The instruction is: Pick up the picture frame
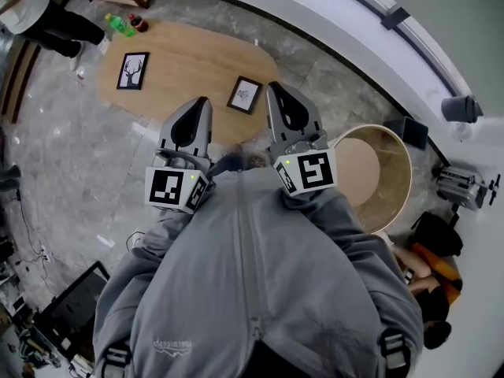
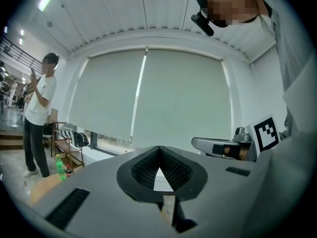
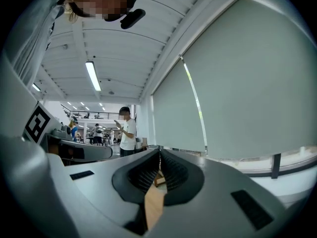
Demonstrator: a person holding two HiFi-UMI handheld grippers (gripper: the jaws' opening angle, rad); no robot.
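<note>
Two picture frames lie flat on the oval wooden table point(image 1: 189, 53): a dark one with a deer print point(image 1: 133, 71) at the left and a smaller one with a line drawing point(image 1: 245, 94) near the table's front edge. My left gripper point(image 1: 204, 101) is held level in front of my chest, shut and empty, short of the table edge. My right gripper point(image 1: 272, 90) is also shut and empty, its tip just right of the smaller frame and well above it. In both gripper views the jaws point(image 2: 159, 148) point(image 3: 159, 151) meet with nothing between them.
Two bottles point(image 1: 126, 24) stand at the table's far left end. A person point(image 1: 35, 10) stands beyond the table at the left. A round wooden tub-like stand point(image 1: 378, 168) is at my right, with bags point(image 1: 437, 246) on the floor beside it. A laptop point(image 1: 67, 305) lies low left.
</note>
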